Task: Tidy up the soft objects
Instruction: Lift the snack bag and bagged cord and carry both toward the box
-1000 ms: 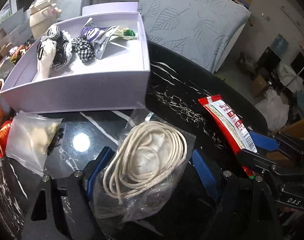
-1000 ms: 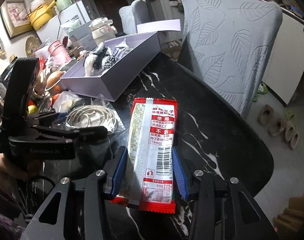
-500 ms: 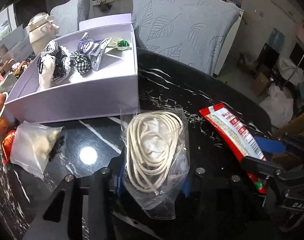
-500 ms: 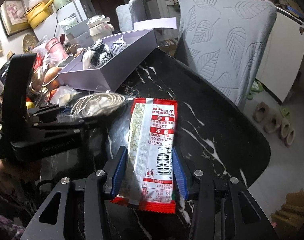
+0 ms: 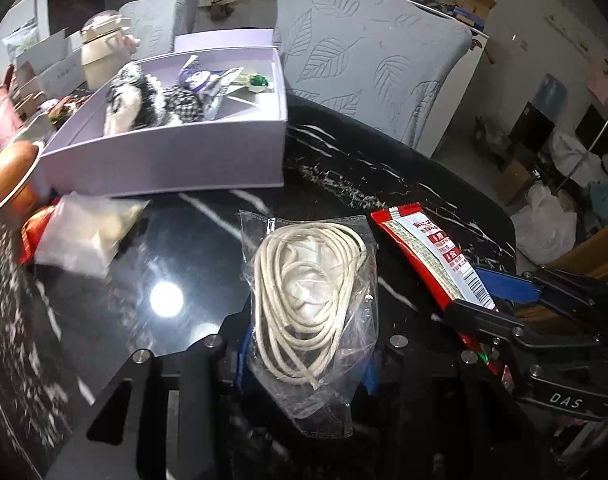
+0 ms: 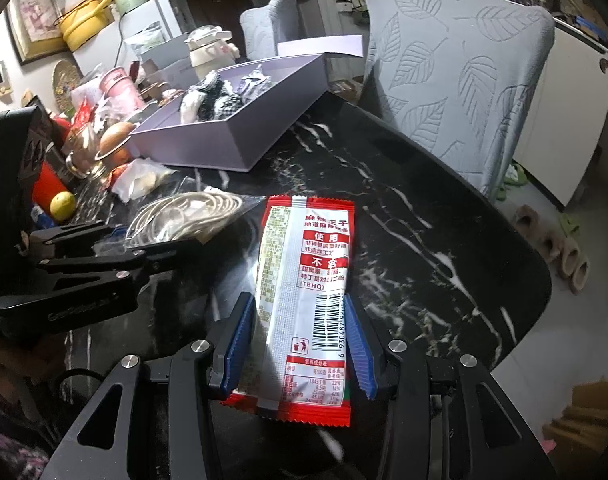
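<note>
My left gripper (image 5: 304, 364) is shut on a clear bag of coiled white cord (image 5: 308, 292) and holds it above the black marble table (image 5: 404, 184). My right gripper (image 6: 300, 344) is shut on a red and white snack packet (image 6: 304, 280), which also shows in the left wrist view (image 5: 428, 256). The lilac box (image 5: 164, 160) stands ahead to the left; it holds black-and-white fabric pieces (image 5: 144, 96) and small packets. The box (image 6: 232, 136), the cord bag (image 6: 184, 216) and my left gripper's fingers (image 6: 104, 264) also show in the right wrist view.
A clear bag with pale contents (image 5: 84, 232) and a red wrapper lie in front of the box. A brown round object on a metal ring (image 5: 8, 176), a lemon (image 6: 62, 204), cups and kitchen clutter crowd the left. A grey leaf-patterned chair (image 5: 368, 60) stands behind the table.
My left gripper closed on the cord bag and lifted it off the table. Both grippers rose a little; the right one still holds the snack packet.
</note>
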A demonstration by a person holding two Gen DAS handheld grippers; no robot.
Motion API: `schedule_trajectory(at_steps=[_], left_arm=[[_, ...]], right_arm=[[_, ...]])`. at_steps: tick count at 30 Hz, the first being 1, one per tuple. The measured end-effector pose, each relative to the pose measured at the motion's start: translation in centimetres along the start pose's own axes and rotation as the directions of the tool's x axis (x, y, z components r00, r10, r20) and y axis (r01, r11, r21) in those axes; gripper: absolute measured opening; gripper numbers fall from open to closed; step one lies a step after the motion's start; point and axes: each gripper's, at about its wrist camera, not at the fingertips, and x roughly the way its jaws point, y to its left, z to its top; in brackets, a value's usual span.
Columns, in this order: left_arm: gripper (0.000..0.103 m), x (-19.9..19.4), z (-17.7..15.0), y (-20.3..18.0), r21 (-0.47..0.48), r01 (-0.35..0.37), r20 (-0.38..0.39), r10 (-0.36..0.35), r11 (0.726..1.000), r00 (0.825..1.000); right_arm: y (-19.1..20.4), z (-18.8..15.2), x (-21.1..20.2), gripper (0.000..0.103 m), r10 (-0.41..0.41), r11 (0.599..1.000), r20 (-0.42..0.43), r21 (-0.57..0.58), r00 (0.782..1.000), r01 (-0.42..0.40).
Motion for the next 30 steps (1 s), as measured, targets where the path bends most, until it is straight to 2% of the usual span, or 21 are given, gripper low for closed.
schedule_trajectory(at_steps=[10, 16, 24, 30], left_arm=[[0.04, -2.9, -2.8, 1.9, -0.071, -0.022, 0.031, 0.024, 0.997, 0.999], [0.04, -5.8, -3.7, 3.2, -0.105, -0.051, 0.088, 0.06, 0.993, 0.994], [0.04, -9.3, -3.0, 4.0, -0.129, -0.066, 0.193, 0.091, 0.989, 0.977], [0.04, -11.2, -1.7, 4.1, -0.108, -0.074, 0.262, 0.1, 0.991, 0.96]], right_arm=[[3.1, -1.3, -0.5, 0.044, 0.057, 0.997, -0.006, -0.049, 0.998, -0.057], [5.2, -1.7, -1.1, 0.044, 0.089, 0.993, 0.001, -0.078, 0.996, -0.089], [7.9, -0.7, -3.0, 0.044, 0.132, 0.983, 0.06, -0.134, 0.989, -0.123], [9.2, 1.3, -4.4, 0.044, 0.156, 0.975, 0.104, -0.178, 0.982, -0.136]])
